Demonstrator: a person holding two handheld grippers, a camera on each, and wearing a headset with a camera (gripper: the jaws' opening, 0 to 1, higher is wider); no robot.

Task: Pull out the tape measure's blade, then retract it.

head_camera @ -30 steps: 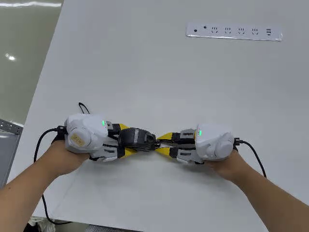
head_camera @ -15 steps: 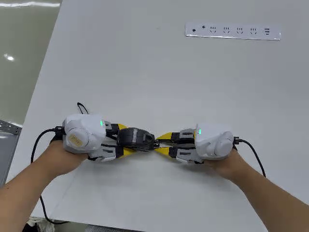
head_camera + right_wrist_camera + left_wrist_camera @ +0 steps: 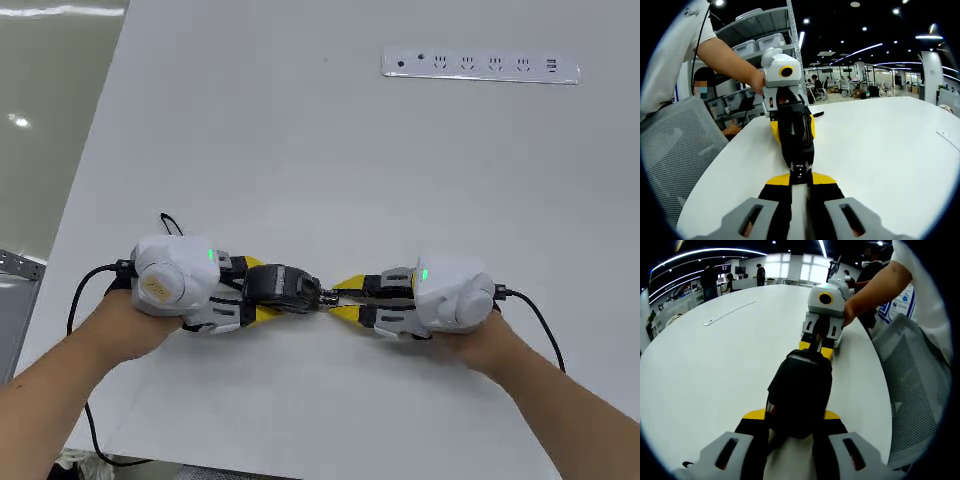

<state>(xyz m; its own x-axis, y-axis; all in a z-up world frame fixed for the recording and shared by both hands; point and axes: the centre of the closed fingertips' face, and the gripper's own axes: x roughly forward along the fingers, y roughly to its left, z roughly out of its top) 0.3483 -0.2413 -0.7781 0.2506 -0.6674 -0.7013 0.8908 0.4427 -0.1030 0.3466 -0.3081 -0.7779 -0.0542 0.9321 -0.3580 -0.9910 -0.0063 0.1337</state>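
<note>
White tabletop (image 3: 300,150), one, is carrying every item. Its near edge is running under the person's forearms, and its left edge is slanting away beside a glossy floor.

Tape measure (image 3: 285,288), one, black case, is sitting close to the near edge, left of centre. Whether it is resting on the surface or is held just above it cannot be told.

Left gripper (image 3: 266,292), one, is clamping its yellow-tipped jaws against the two sides of the case.

Right gripper (image 3: 341,297), one, is facing the left one nose to nose. Its jaws are pinching together on the blade tip (image 3: 799,169), which is standing out from the case only a short way.

Black cables, two, are trailing, one from the back of each gripper, toward the person.

Bare white surface is lying open to the right of the grippers and ahead of them.

Power strip (image 3: 480,66), one, white, is lying flat at the far right, well apart from the grippers.
</note>
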